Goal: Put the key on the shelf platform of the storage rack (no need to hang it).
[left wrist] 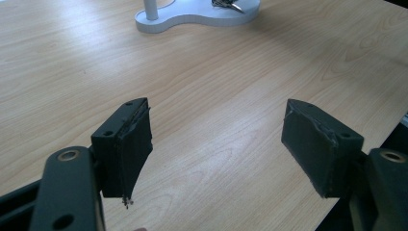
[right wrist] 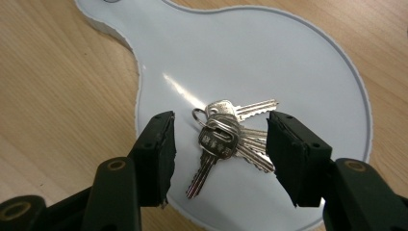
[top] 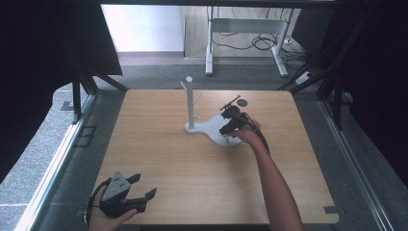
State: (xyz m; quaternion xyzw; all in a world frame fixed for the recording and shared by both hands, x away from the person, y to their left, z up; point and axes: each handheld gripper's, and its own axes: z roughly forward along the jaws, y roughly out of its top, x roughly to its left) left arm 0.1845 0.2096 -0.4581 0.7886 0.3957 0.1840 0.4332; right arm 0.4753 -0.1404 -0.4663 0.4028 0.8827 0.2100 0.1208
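A bunch of silver keys [right wrist: 226, 139] on a ring lies flat on the round end of a white stand base [right wrist: 202, 57]. My right gripper [right wrist: 219, 151] hovers right over them, open, one jaw on each side of the bunch. In the high view that gripper [top: 230, 129] sits over the base [top: 204, 129], beside a white post with pegs [top: 190, 101]. My left gripper [top: 144, 187] rests open near the table's front left corner, and in its own view the gripper [left wrist: 216, 139] holds nothing, with the base [left wrist: 192, 19] far ahead.
A small dark disc [top: 243, 102] lies on the wooden table [top: 159, 159] behind the stand. Beyond the table stand a white desk frame [top: 245, 43] with cables and dark curtains on both sides.
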